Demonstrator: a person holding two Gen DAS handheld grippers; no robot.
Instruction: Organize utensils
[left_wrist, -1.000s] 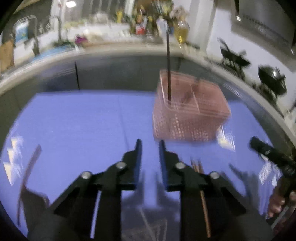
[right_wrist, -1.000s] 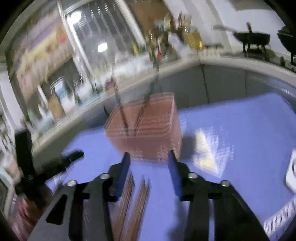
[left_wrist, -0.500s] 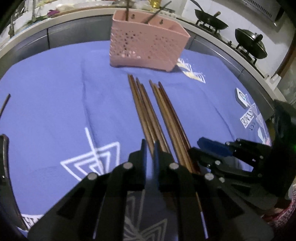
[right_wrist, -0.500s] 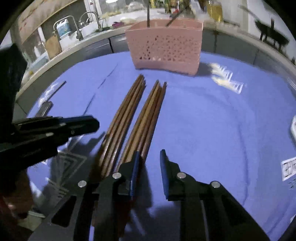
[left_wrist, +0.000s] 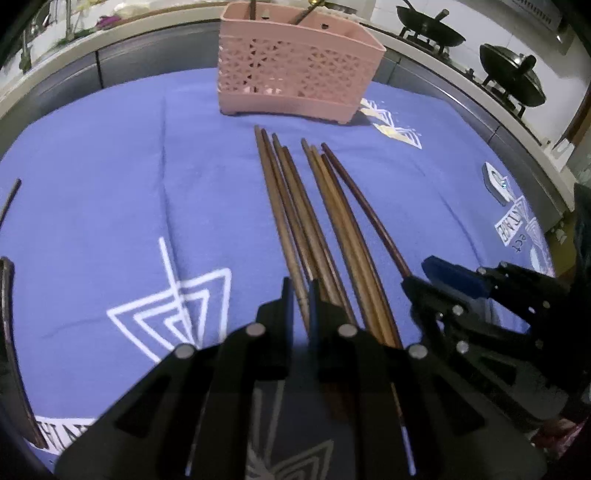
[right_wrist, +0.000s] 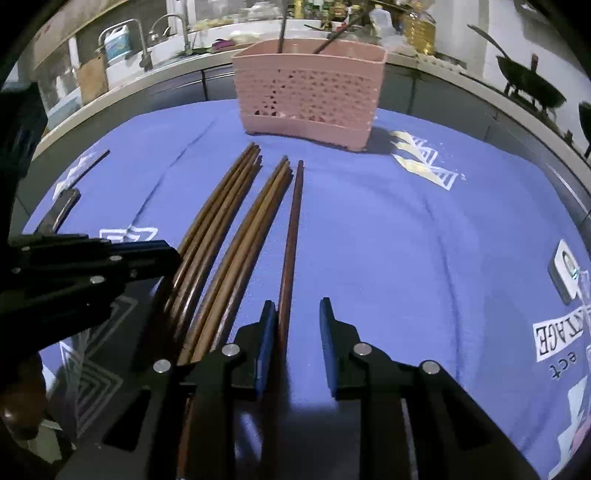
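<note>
Both my wrist views sit low and close over the surface, looking steeply down and forward along their own jaws.

My left camera looks past the left gripper (left_wrist: 300, 295) toward the pink basket (left_wrist: 295, 70) at the far end, with the right gripper (left_wrist: 436, 275) entering from its right edge; my right camera faces the same way from slightly further right, past the right gripper (right_wrist: 297, 314), with the left gripper (right_wrist: 159, 254) at its left edge; both share the chopsticks (left_wrist: 314, 221) (right_wrist: 236, 236), the purple cloth (left_wrist: 110, 177) (right_wrist: 406, 240), the basket (right_wrist: 310, 92) and the kitchen counter (left_wrist: 147, 22) (right_wrist: 177, 66) behind.
</note>
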